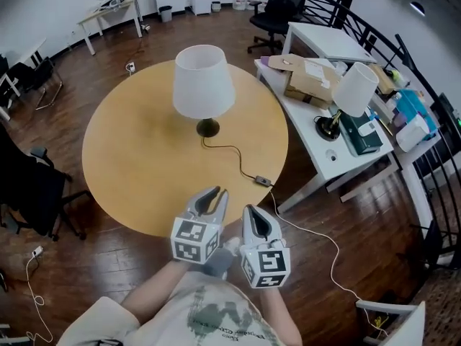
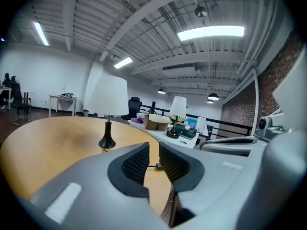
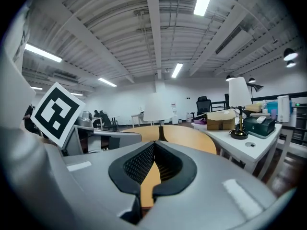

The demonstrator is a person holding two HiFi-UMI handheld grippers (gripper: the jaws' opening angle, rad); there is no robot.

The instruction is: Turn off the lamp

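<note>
The round table (image 1: 122, 157) spreads out ahead of me, and a white desk (image 1: 299, 132) stands off it at 3 o'clock. The lamp (image 1: 204, 85) stands upright on the table, just past the middle toward 12 o'clock. My left claw (image 1: 214, 193) hangs at the table's 5 o'clock edge with its jaws a narrow gap apart and nothing between them. My right claw (image 1: 252, 212), just beside it at 3 o'clock, is pinched closed and empty. The cord (image 1: 230, 150) runs from the lamp's base toward 4 o'clock to the switch (image 1: 263, 181), which lies near the rim.
</note>
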